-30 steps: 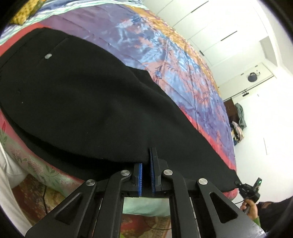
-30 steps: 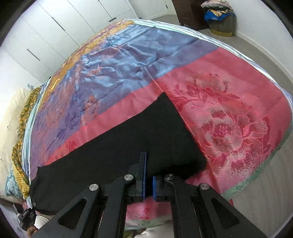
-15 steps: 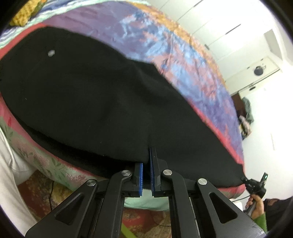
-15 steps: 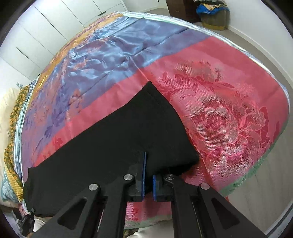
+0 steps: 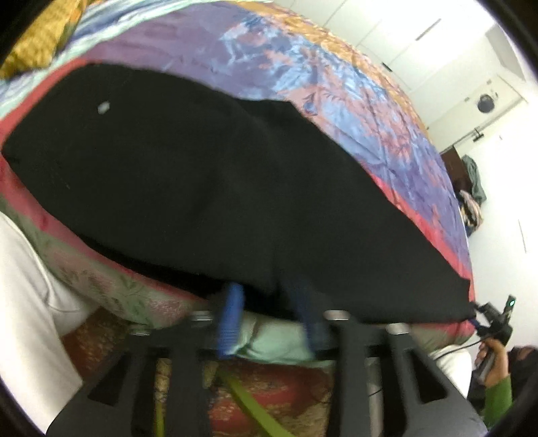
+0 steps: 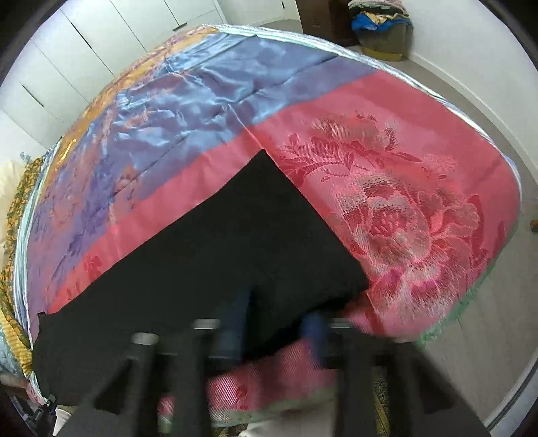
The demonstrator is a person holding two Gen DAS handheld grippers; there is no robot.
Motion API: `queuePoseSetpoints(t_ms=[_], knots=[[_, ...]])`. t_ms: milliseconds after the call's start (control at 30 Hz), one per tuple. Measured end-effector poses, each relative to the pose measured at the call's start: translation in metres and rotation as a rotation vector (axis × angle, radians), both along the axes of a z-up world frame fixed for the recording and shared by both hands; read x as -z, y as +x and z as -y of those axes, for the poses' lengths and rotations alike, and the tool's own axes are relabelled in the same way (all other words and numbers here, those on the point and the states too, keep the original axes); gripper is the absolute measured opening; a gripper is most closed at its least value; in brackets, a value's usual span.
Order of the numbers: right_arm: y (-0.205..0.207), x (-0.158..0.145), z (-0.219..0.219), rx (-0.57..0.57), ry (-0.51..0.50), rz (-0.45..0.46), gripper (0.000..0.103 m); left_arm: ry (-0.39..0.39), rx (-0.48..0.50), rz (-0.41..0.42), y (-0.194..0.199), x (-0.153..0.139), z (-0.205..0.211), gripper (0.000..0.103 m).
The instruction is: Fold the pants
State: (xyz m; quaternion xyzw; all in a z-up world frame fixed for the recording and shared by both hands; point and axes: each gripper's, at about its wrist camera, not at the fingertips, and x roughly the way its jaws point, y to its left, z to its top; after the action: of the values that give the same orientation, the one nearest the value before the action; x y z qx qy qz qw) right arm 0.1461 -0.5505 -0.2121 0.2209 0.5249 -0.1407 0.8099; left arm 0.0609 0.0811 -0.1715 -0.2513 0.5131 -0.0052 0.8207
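Black pants (image 5: 218,188) lie flat along the near edge of a bed with a pink, blue and orange satin cover (image 5: 336,101). A small grey button (image 5: 103,107) shows near the waist end. My left gripper (image 5: 269,312) is open at the pants' near edge, its blue pads either side of the hem. In the right wrist view the leg end of the pants (image 6: 235,242) lies on the pink flowered cover (image 6: 403,201). My right gripper (image 6: 275,332) is open at that end's near edge, motion-blurred.
White wardrobes (image 6: 84,50) stand behind the bed. A heap of clothes on a basket (image 6: 383,30) sits on the floor at the far right. A yellow pillow (image 5: 37,43) lies at the head end. The bed's near edge drops to a patterned rug (image 5: 285,396).
Both grippers have opened and let go of the pants' near edge. The pants now lie flat on the bed.
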Motion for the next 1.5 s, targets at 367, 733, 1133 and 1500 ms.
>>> queuePoseSetpoints(t_ms=[367,733,1133,1500], knots=[[-0.051,-0.076,-0.04,0.036,-0.259,0.173,0.089,0.228,-0.014,0.258,0.0,-0.066,0.0,0.09],[0.021,-0.015,-0.174,-0.28,-0.124,0.157,0.09,0.261,-0.024,0.021,0.055,0.034,-0.027,0.079],[0.016,0.049,-0.182,-0.268,-0.028,0.083,0.103,0.337,0.018,0.015,0.053,0.032,-0.013,0.087],[0.008,0.045,-0.167,-0.188,0.072,0.183,0.103,0.289,-0.026,0.243,0.037,-0.008,-0.014,0.087]])
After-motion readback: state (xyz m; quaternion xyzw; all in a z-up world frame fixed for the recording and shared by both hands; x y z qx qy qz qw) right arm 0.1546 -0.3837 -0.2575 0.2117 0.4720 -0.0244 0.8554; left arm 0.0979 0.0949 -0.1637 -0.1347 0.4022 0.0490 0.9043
